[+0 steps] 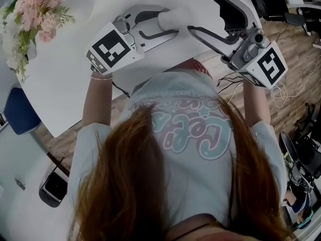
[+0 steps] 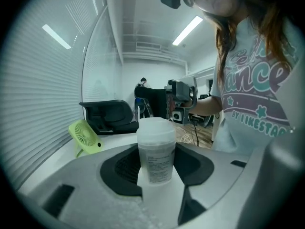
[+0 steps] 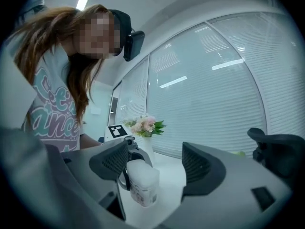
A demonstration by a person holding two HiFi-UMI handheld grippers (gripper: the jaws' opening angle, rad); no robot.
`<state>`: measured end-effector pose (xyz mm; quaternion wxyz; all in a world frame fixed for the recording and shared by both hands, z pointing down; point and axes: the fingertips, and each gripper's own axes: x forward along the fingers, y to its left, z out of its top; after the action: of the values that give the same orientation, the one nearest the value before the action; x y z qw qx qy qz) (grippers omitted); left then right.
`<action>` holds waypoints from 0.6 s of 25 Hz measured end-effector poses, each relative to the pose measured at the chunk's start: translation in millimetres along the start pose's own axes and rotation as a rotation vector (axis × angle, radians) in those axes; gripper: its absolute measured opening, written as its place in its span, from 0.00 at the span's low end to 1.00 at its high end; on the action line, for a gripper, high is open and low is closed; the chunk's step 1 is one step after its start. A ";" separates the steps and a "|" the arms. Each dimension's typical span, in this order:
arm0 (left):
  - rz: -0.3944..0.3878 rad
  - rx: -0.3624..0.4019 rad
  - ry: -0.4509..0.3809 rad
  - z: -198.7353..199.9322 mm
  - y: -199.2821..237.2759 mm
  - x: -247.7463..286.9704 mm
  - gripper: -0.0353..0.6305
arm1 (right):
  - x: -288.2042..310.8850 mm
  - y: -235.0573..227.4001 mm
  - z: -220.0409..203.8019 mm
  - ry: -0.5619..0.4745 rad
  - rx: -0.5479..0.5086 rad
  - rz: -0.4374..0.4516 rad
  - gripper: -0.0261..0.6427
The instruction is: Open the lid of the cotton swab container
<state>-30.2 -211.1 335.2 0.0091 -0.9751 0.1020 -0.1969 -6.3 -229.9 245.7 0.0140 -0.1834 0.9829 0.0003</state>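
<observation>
left gripper point(image 1: 168, 23) jaws are closed on the cotton swab container point(image 2: 156, 152), one pad on each side of its body, with the white lid point(image 2: 156, 128) on and standing clear above the jaws. right gripper point(image 3: 155, 162) jaws are wide apart and empty; the container sits just ahead of them, nearer the pad at the view's left, touching neither pad. both grippers are over the white counter point(image 1: 65, 79), jaw tips facing each other.

Container point(image 2: 156, 149): frosted translucent plastic, paper label. Table point(image 1: 65, 79): smooth matt white. Floor point(image 1: 296, 46) beside table: wood planks.
</observation>
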 end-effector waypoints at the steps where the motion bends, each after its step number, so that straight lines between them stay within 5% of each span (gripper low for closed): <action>1: -0.007 0.013 0.007 1.7 -2.1 -2.3 0.34 | 3.2 3.9 -1.4 0.012 -0.005 0.027 0.58; 15: -0.136 0.068 -0.040 34.9 -22.5 -20.2 0.34 | 26.1 50.0 7.1 0.037 -0.071 0.279 0.56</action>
<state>-30.5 -185.8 296.6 0.0306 -0.9826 0.0286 -0.1807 -48.4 -192.7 237.7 -0.0109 -0.0456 0.9983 0.0336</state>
